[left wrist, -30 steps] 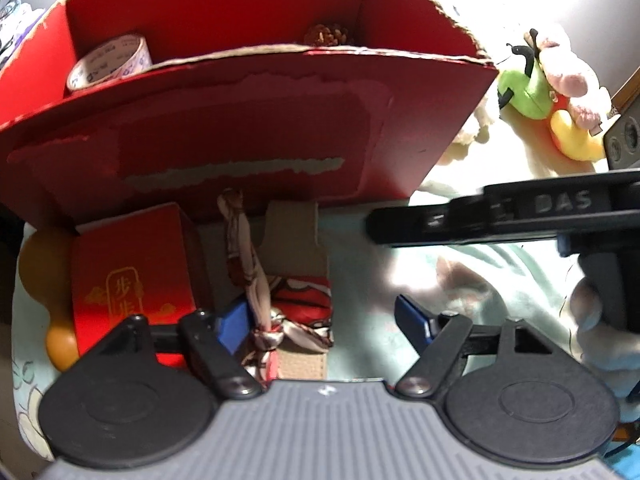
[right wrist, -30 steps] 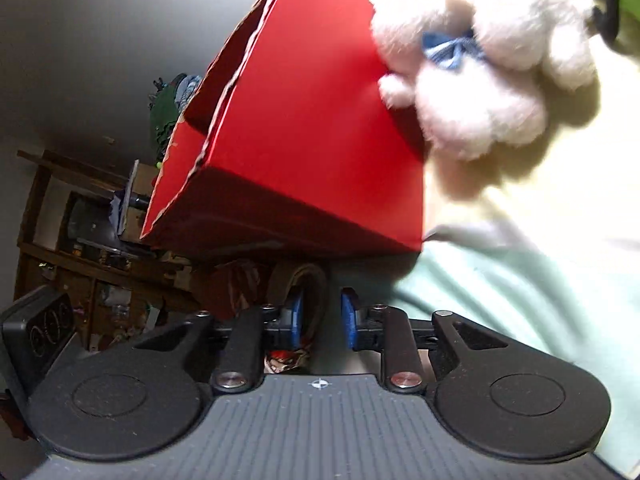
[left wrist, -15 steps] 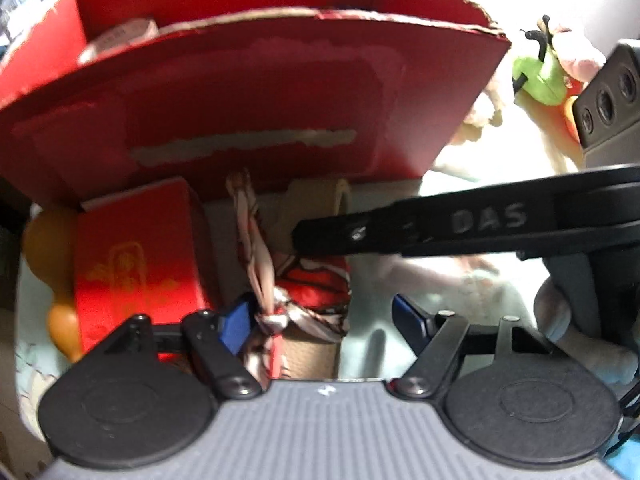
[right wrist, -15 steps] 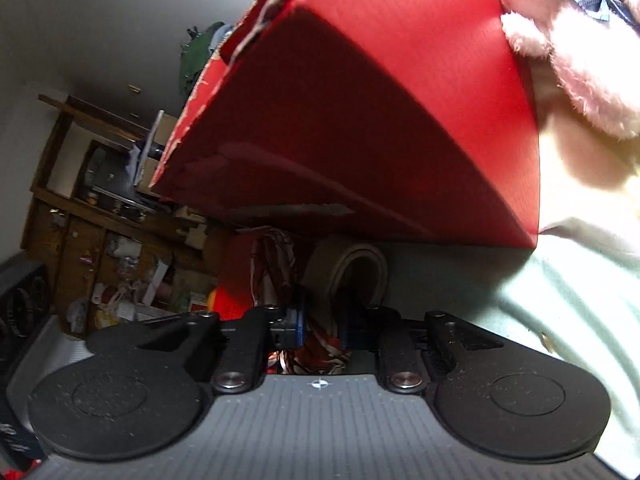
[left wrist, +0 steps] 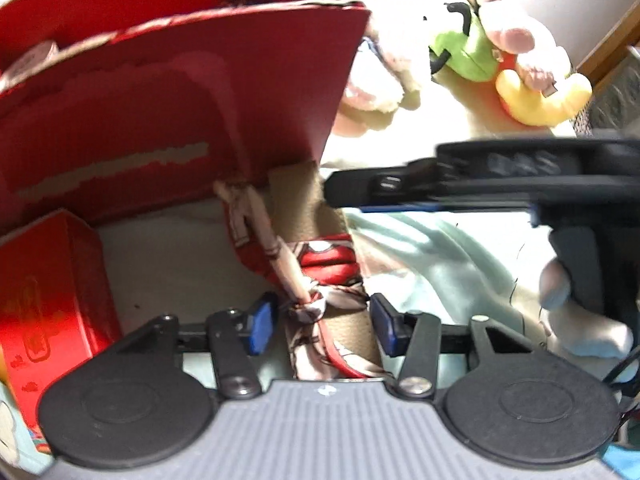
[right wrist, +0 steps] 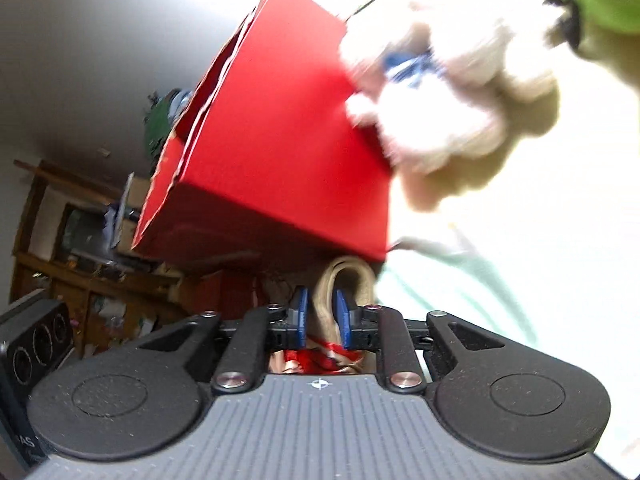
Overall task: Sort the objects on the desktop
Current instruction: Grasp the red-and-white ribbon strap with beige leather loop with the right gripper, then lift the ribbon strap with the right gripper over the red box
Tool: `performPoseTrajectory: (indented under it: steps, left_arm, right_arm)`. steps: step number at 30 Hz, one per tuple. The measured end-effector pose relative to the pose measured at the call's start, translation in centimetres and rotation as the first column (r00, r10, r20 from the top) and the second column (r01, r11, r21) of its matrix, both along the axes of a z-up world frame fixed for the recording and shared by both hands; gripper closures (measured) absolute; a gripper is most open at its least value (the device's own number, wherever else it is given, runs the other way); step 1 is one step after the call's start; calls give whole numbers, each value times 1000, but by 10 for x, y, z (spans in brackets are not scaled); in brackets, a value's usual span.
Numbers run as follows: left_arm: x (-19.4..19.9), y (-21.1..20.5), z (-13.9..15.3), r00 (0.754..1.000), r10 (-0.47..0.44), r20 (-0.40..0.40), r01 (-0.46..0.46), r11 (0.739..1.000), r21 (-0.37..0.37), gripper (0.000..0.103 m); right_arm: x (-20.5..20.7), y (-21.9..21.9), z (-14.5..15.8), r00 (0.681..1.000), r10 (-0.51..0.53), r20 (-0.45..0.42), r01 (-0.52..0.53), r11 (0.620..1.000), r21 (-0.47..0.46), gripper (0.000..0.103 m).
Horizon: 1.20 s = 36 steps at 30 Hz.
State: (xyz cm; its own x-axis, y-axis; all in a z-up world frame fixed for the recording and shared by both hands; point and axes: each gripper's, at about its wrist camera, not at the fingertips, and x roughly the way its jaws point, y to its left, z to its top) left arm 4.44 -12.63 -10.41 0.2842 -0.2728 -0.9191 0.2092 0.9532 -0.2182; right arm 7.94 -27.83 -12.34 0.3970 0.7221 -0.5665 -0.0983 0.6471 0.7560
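Observation:
A beige ring (left wrist: 298, 200) with a red patterned scarf (left wrist: 320, 268) knotted around it stands on the pale cloth against the big red cardboard box (left wrist: 160, 100). My left gripper (left wrist: 323, 328) points down over it. Its jaws are closing, with the scarf knot between the blue pads (left wrist: 262, 326) and a gap on each side. My right gripper (left wrist: 340, 194) comes in from the right, its tip at the ring's upper edge. In the right wrist view the ring (right wrist: 348, 276) shows just past my right gripper (right wrist: 323, 316), whose jaws are opening and do not press on it.
A small red box (left wrist: 44, 292) sits left of the ring. A tape roll (left wrist: 32, 58) lies inside the big box (right wrist: 288, 152). A white plush (right wrist: 448, 108) leans on the box's right side, with a green and yellow plush (left wrist: 464, 52) behind. A hand (left wrist: 576, 320) holds the right gripper.
The left gripper has shifted toward the ring and its jaws have narrowed. The right gripper closed on the ring's edge half a second ago, then opened and drew back to the right.

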Motion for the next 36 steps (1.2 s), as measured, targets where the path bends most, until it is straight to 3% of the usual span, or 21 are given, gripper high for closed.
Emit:
performPoseTrajectory:
  steps: [3, 12, 20, 24, 30, 31, 36]
  left_arm:
    - [1, 7, -5, 999, 24, -28, -25, 999, -30, 46]
    - [5, -4, -3, 1000, -5, -12, 5, 1000, 8, 54]
    - [2, -24, 14, 995, -99, 8, 100, 995, -15, 55]
    - [2, -44, 35, 981, -185, 63, 188, 981, -55, 55]
    - [9, -60, 93, 938, -262, 225, 286, 955, -78, 55]
    - [16, -65, 101, 930, -266, 254, 294, 952, -80, 55]
    - [38, -52, 149, 886, -259, 384, 307, 949, -67, 54]
  right_arm:
    - [-5, -17, 2, 1000, -14, 2, 14, 999, -35, 62]
    - [-4, -20, -25, 993, 75, -86, -73, 997, 28, 63]
    - [-3, -44, -13, 994, 68, -88, -66, 997, 25, 70]
    - [-15, -73, 9, 998, 21, -57, -21, 1000, -10, 70]
    - [-26, -102, 61, 994, -93, 49, 95, 995, -41, 70]
    - [-25, -70, 76, 991, -114, 76, 118, 992, -42, 70]
    - [-5, -41, 132, 964, -151, 219, 165, 985, -48, 70]
